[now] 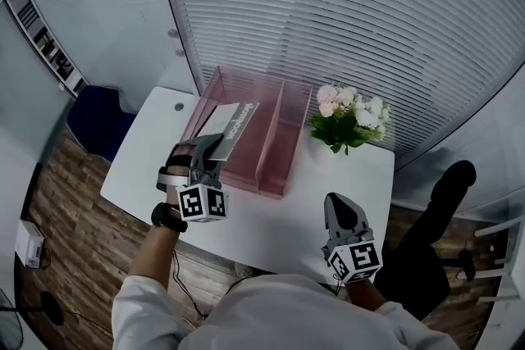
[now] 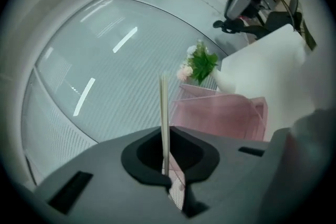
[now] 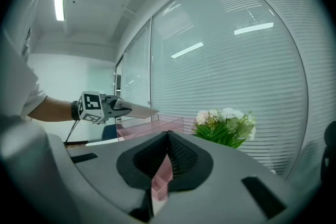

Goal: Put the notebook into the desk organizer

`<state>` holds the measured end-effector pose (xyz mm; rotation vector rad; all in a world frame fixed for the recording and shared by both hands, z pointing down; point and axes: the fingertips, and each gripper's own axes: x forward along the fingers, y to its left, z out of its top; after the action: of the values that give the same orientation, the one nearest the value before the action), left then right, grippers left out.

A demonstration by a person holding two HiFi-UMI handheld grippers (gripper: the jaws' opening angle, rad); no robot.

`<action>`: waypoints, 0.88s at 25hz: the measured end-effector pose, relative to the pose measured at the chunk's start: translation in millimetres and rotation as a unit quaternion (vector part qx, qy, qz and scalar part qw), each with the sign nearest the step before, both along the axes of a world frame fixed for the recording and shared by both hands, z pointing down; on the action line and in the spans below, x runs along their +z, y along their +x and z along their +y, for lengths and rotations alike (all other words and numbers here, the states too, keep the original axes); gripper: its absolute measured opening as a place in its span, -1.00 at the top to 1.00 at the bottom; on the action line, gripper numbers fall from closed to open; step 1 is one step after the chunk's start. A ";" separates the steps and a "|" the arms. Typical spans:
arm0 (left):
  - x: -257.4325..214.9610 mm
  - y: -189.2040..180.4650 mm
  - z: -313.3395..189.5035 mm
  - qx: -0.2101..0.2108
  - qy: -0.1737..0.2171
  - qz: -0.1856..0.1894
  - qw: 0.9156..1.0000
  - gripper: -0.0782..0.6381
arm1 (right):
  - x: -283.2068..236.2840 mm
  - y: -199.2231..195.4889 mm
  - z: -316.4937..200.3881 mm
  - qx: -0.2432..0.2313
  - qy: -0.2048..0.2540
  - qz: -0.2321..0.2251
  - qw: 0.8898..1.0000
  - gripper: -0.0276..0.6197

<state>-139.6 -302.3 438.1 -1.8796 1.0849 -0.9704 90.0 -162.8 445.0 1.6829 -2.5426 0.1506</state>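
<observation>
A thin grey-white notebook (image 1: 227,124) is tilted over the left compartment of the pink desk organizer (image 1: 275,150); its far end is over the tray. My left gripper (image 1: 208,153) is shut on its near edge. In the left gripper view the notebook (image 2: 164,107) shows edge-on as a thin pale strip pinched in the left gripper (image 2: 167,136), with the organizer (image 2: 226,113) beyond. My right gripper (image 1: 337,207) hovers over the table's front right, shut and empty. The right gripper view shows its own jaws (image 3: 168,136) together, and the left gripper (image 3: 107,108) holding the notebook (image 3: 137,110) above the organizer (image 3: 157,124).
A bunch of white and pink flowers (image 1: 349,116) stands right of the organizer on the white table (image 1: 271,225). Window blinds (image 1: 369,20) run behind the table. A blue chair (image 1: 97,120) is at the left and a black chair (image 1: 439,217) at the right.
</observation>
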 end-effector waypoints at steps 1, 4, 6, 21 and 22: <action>10.4 1.4 -8.5 0.003 -0.011 -0.021 1.000 0.74 | 2.9 4.9 -0.2 0.005 -0.004 0.000 1.000 0.88; 35.9 2.1 -28.3 0.005 -0.042 -0.068 0.997 0.74 | 8.1 20.2 -2.0 0.020 -0.009 0.000 1.000 0.88; 48.3 3.9 -34.6 0.010 -0.061 -0.095 0.994 0.73 | 9.7 29.4 -2.4 0.030 -0.012 -0.002 0.999 0.88; 110.6 20.8 -32.1 0.071 -0.264 -0.243 0.931 0.34 | 12.0 56.2 -12.6 0.053 -0.020 -0.011 0.998 0.88; 110.0 20.2 -33.0 0.073 -0.280 -0.241 0.926 0.27 | 12.8 57.7 -13.0 0.054 -0.020 -0.012 0.998 0.88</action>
<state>-119.4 -335.3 548.1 -1.9498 0.3850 -1.6686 147.6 -175.7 457.9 1.8153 -2.4478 0.2297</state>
